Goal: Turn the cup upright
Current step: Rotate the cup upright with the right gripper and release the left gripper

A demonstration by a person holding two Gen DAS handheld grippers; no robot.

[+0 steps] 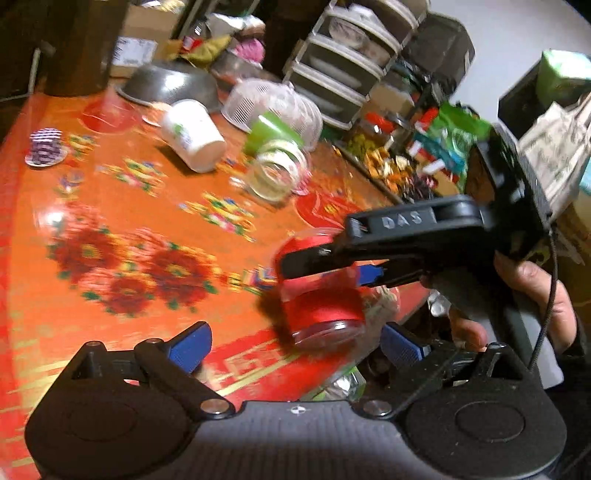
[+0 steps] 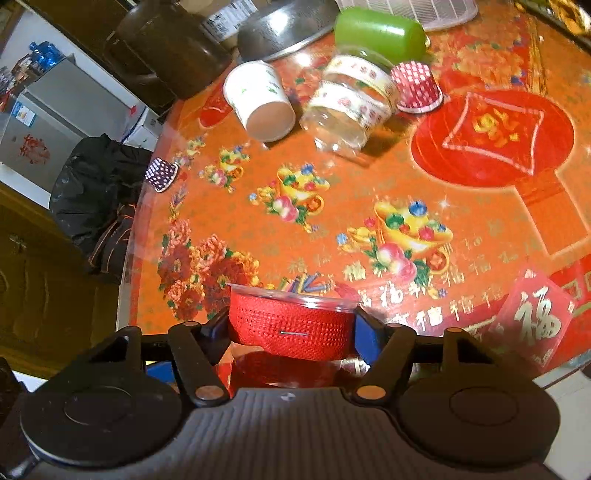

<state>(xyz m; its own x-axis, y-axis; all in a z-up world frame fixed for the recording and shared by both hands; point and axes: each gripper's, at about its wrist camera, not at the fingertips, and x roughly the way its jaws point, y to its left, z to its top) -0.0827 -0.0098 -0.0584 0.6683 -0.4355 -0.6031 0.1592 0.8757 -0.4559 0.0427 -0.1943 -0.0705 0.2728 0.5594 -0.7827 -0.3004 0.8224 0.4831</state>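
Note:
A clear plastic cup with a red woven band [image 1: 321, 295] is held tilted above the orange floral tablecloth [image 1: 110, 206], its rim pointing down toward me in the left wrist view. My right gripper [image 1: 325, 264] is shut on it, one finger on each side. In the right wrist view the cup [image 2: 291, 325] sits between the blue pads [image 2: 369, 332], rim pointing away. My left gripper [image 1: 295, 347] is open and empty just below the cup.
A white paper cup [image 2: 258, 103], a clear patterned jar [image 2: 351, 107] and a green cup [image 2: 380, 33] lie on their sides at the far end. A red dotted cup [image 2: 415, 88] and a purple dotted cup [image 2: 160, 173] stand upside down. A steel bowl [image 1: 170, 85] and a mesh basket [image 1: 273, 103] stand behind.

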